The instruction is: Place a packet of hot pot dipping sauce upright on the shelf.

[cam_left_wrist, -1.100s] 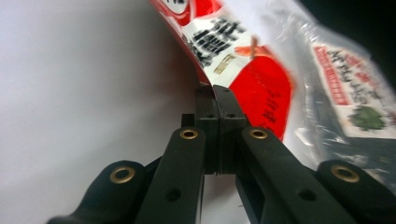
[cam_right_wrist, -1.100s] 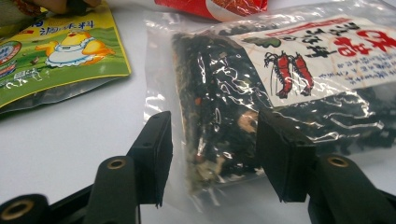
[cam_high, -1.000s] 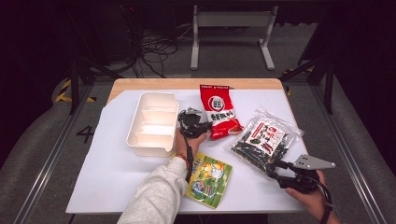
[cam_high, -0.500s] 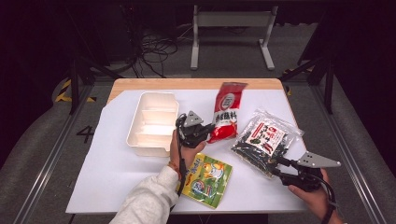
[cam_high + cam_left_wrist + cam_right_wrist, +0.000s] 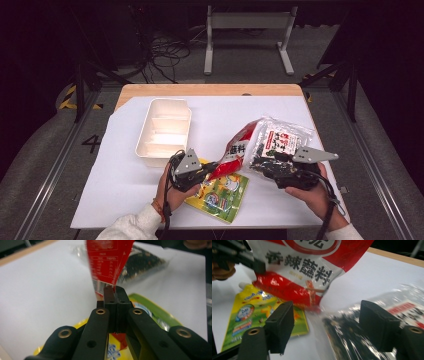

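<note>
yellow-green printed snack pouch (image 5: 220, 192) flat at near edge | left gripper (image 5: 212, 167) clenched on red-and-white sauce packet (image 5: 235, 152), lifted over pouch | right gripper (image 5: 265, 165) just opening, jaws astride clear seaweed bag (image 5: 280, 142), not pressing | white divided plastic tray (image 5: 164, 131) beyond, compartments bare

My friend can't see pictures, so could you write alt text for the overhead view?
A person's left claw pinches a corner of a red sauce packet, lifting it over a white-covered table. The right claw is open at a clear seaweed bag; a yellow-green pouch and a white divided tray lie nearby.
</note>
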The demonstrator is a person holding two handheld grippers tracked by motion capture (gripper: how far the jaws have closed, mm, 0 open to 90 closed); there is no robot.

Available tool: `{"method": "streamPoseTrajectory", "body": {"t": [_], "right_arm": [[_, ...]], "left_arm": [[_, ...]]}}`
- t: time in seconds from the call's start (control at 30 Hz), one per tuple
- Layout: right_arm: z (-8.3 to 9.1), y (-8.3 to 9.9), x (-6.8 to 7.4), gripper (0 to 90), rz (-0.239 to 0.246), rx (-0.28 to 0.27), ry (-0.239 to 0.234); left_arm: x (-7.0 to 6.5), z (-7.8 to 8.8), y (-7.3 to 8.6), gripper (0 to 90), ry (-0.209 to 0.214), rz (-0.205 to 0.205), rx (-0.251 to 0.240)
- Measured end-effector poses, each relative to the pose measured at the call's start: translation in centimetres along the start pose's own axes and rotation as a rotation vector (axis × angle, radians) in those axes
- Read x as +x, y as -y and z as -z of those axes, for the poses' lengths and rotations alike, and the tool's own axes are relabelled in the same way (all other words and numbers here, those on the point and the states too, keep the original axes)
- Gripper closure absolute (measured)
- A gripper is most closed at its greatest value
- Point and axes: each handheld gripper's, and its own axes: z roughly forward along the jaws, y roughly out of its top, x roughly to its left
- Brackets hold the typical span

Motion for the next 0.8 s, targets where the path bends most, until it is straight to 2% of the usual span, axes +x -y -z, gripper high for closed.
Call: {"method": "streamPoseTrajectory", "body": {"t": [0.03, 0.07, 0.1, 0.13, 0.23, 0.27, 0.3, 0.37, 0.43, 0.47, 0.53, 0.6, 0.67, 0.8], "right_arm": [[-0.7, -0.4, 0.0, 25.4, -0.005, -0.002, -0.003], [-0.7, -0.4, 0.0, 25.4, -0.005, -0.002, -0.003], [-2.0, -1.1, 0.0, 24.2, -0.015, -0.004, -0.038], [-2.0, -1.1, 0.0, 24.2, -0.015, -0.004, -0.038], [-4.2, -1.6, 0.6, 24.0, -0.009, 0.017, -0.073], [-4.8, -1.6, 1.0, 26.4, 0.008, 0.03, -0.071], [-5.5, -1.5, 1.6, 34.2, 0.036, 0.058, -0.055], [-6.8, -1.2, 2.8, 42.0, 0.082, 0.101, -0.077], [-7.9, -0.9, 3.8, 53.6, 0.111, 0.12, -0.087], [-7.9, -0.9, 3.8, 53.6, 0.111, 0.12, -0.087], [-9.3, -0.4, 4.8, 63.8, 0.152, 0.152, -0.093], [-9.8, -0.1, 5.2, 68.4, 0.164, 0.129, -0.079], [-10.1, -0.2, 5.2, 75.7, 0.178, 0.137, -0.083], [-10.6, 0.0, 5.3, 79.9, 0.173, 0.116, -0.074]], "left_arm": [[-0.1, 0.2, 0.6, 89.9, 0.008, -0.021, 0.017], [-0.1, 0.2, 0.6, 89.9, 0.008, -0.021, 0.017], [0.0, 0.3, 1.0, 89.9, 0.023, -0.018, 0.034], [0.0, 0.3, 1.0, 89.9, 0.023, -0.018, 0.034], [-0.3, 0.4, 1.6, 89.9, 0.04, -0.047, 0.051], [-0.4, 0.3, 1.7, 89.8, 0.047, -0.043, 0.05], [-0.4, 0.3, 1.7, 89.8, 0.046, -0.046, 0.055], [-0.4, 0.3, 1.8, 89.7, 0.056, -0.042, 0.056], [-0.2, 0.3, 2.0, 89.7, 0.063, -0.033, 0.059], [-0.2, 0.3, 2.0, 89.6, 0.063, -0.033, 0.059], [-0.1, 0.1, 2.2, 89.5, 0.06, -0.027, 0.074], [0.2, 0.0, 2.5, 89.3, 0.065, 0.001, 0.085], [0.6, -0.1, 2.8, 89.1, 0.079, 0.033, 0.085], [1.1, -0.3, 3.1, 86.4, 0.066, 0.051, 0.099]]}}
